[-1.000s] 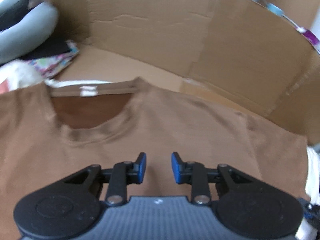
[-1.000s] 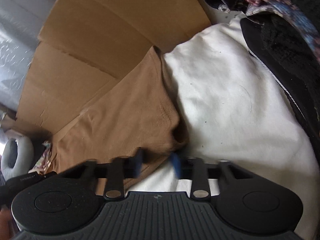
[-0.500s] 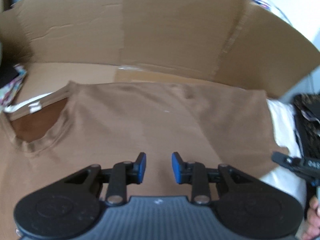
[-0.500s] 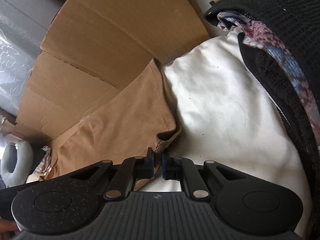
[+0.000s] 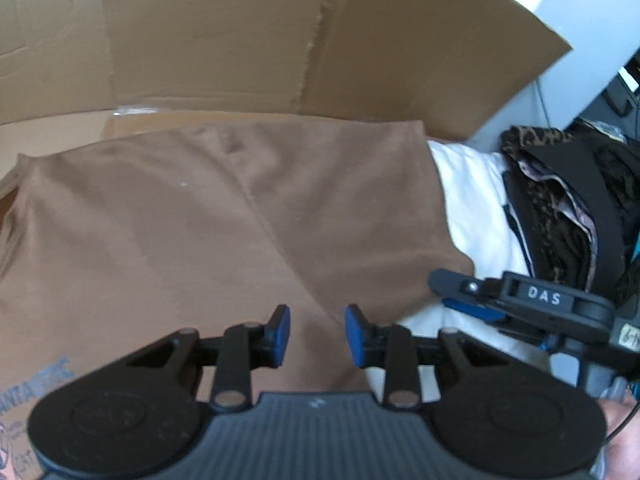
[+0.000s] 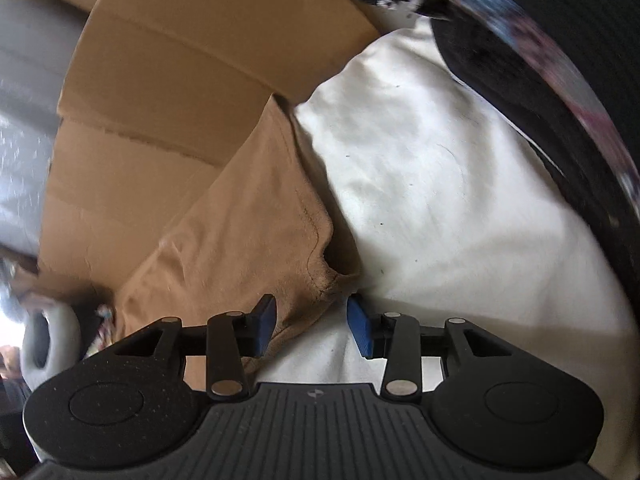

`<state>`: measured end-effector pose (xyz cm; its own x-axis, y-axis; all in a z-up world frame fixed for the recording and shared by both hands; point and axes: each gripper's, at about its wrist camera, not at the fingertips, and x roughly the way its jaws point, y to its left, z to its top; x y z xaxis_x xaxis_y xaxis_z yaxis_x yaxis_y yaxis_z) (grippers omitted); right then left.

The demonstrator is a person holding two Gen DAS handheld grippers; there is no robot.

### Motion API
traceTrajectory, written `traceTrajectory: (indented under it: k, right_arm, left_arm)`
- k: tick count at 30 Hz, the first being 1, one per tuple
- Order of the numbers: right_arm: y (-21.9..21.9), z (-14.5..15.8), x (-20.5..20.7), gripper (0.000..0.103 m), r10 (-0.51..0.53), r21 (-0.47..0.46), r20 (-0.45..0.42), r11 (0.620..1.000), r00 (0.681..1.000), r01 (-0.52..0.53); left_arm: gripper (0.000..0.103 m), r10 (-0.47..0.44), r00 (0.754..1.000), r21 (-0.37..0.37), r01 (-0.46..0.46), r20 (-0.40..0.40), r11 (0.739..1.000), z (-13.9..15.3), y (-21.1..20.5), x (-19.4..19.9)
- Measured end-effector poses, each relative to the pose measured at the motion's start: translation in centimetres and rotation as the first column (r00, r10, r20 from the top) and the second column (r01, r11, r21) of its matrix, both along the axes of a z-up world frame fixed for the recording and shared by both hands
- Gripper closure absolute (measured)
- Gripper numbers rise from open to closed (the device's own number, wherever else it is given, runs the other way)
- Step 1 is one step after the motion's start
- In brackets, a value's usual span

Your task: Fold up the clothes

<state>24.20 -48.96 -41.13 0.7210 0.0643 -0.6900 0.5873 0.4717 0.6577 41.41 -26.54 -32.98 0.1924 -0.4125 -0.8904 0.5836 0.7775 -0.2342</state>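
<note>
right wrist view: right gripper (image 6: 311,322) jaws apart astride the brown shirt (image 6: 248,232) sleeve; left gripper (image 5: 316,330) parted above it

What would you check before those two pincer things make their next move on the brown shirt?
1. Right gripper open: ok, its blue pads stand apart.
2. Sleeve lined up with the right gripper: ok, the sleeve corner lies just ahead of the gap between the pads.
3. Left gripper free: ok, open above the brown shirt, holding nothing.
4. Shirt lying flat on the cardboard: mostly ok; the sleeve edge is curled over the white cloth.
5. White cloth clear of the pinch: cannot tell, it lies right under the sleeve.
6. Dark pile of clothes out of the way: ok.
</note>
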Motion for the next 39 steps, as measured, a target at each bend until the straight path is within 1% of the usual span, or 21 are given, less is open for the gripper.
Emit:
traceTrajectory:
  k: [6, 8, 10, 19, 23, 28, 33, 39]
  right_arm:
    - [-0.3, -0.5, 0.0, 0.059, -0.049, 0.026, 0.027, 0.998, 0.998, 0.049]
    - [-0.4, -0.4, 0.2, 0.073, -0.055, 0.019, 0.024, 0.998, 0.998, 0.054]
    - [-0.5, -0.2, 0.5, 0.097, -0.06, 0.013, 0.015, 0.998, 0.998, 0.059]
    - [-0.6, 1.8, 1.1, 0.098, -0.04, -0.022, 0.045, 0.999, 0.998, 0.041]
    - [-0.6, 2.6, 1.4, 0.098, -0.025, -0.032, 0.062, 0.999, 0.998, 0.027]
    - [-0.5, 3.7, 1.7, 0.098, -0.005, -0.045, 0.084, 0.999, 0.996, 0.009]
    - [0.3, 5.1, 2.5, 0.099, 0.046, -0.055, 0.125, 0.998, 0.991, -0.039]
    - [1.9, 6.4, 3.3, 0.099, 0.13, -0.066, 0.159, 0.99, 0.979, -0.121]
  left_arm:
    - [0.071, -0.016, 1.0, 0.019, 0.016, 0.016, 1.0, -0.7, -0.7, -0.2]
    - [0.073, -0.013, 1.0, 0.023, 0.013, 0.006, 1.0, -1.1, -0.6, -0.2]
    - [0.075, -0.01, 1.0, 0.025, 0.01, -0.013, 1.0, -1.6, -0.4, -0.2]
    - [0.086, -0.043, 0.998, 0.015, 0.044, -0.051, 0.999, -2.5, -0.6, -0.7]
    - [0.087, -0.057, 0.997, 0.013, 0.057, -0.052, 0.998, -2.4, -0.6, -0.9]
    - [0.087, -0.049, 0.996, -0.003, 0.049, -0.071, 0.999, -2.6, -0.4, -1.1]
    - [0.087, -0.024, 0.997, -0.025, 0.022, -0.075, 0.999, -3.1, -0.3, -1.2]
    - [0.087, 0.008, 0.998, -0.09, -0.014, -0.067, 0.996, -3.9, 0.9, -1.6]
